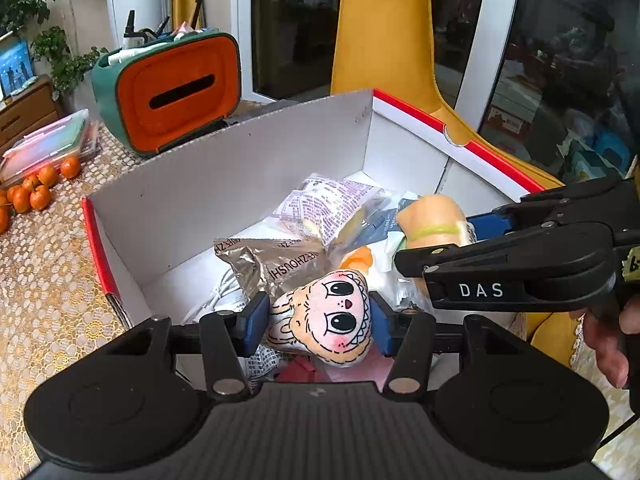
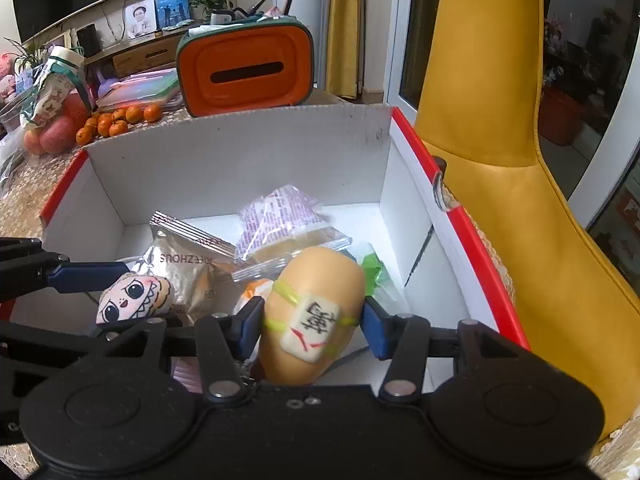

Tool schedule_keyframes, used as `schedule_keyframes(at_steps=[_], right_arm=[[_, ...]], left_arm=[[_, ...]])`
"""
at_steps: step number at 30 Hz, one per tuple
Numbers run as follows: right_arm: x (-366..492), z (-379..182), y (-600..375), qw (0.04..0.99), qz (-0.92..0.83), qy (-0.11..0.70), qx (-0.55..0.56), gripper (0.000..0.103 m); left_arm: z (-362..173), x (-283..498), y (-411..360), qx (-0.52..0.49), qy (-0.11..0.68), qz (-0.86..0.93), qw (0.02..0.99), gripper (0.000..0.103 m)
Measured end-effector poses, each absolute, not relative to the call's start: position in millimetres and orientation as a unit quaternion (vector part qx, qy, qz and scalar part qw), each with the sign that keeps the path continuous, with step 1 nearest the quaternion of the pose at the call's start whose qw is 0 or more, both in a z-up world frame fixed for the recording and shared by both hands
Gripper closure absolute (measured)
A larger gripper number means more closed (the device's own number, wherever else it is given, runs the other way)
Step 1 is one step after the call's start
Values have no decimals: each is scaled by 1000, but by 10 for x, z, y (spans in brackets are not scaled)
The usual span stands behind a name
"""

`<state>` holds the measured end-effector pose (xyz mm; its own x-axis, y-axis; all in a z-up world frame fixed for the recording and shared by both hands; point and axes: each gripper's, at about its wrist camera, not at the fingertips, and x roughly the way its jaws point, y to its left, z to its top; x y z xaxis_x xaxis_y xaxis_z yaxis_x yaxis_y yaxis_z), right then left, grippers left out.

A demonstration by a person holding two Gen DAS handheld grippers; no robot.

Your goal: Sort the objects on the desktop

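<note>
A white cardboard box [image 1: 240, 168] with a red rim stands on the table and holds several packets. My left gripper [image 1: 318, 324] is shut on a small plush doll head [image 1: 324, 316] with big black eyes, held low over the box's near end. My right gripper [image 2: 312, 330] is shut on a tan squishy loaf toy [image 2: 316, 292] that bears a mahjong-tile print and yellow-green bands. In the left wrist view the loaf toy [image 1: 432, 216] hangs to the right of the doll. The doll head [image 2: 132, 298] shows at the left in the right wrist view.
Inside the box [image 2: 412, 140] lie a silver snack packet [image 1: 272, 264], a purple-printed packet [image 1: 324, 204], a white cable [image 1: 216, 300] and a green wrapper [image 2: 374, 272]. Behind it stand an orange-and-green organiser [image 1: 176, 92], tangerines [image 1: 36, 188] and plastic folders [image 1: 48, 144]. A yellow chair [image 2: 500, 160] is at the right.
</note>
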<state>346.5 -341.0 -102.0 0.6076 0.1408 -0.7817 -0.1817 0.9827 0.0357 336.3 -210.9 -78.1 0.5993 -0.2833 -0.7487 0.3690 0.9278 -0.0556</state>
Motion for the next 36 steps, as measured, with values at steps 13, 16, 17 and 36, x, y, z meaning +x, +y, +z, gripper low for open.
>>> schedule_keyframes(at_steps=[13,16,17,36], right_arm=[[3352,-879,-3513,903,103,416,-9,38],[3303,-809,-3526,905,109,411,-7,38],[3292,-783,-3526,905,111,410,-7,38],[2719,-342,-3362,922,161,351,-10,32]], left_arm=[[-639,3181,-2119,42,400,-201,893,33],[-562,3107,-2069,31,396,-204,895,33],[-535,3083,-2045,27,394,-206,895,33],[-171,2593,-1464,-40,347,-188,918,33]])
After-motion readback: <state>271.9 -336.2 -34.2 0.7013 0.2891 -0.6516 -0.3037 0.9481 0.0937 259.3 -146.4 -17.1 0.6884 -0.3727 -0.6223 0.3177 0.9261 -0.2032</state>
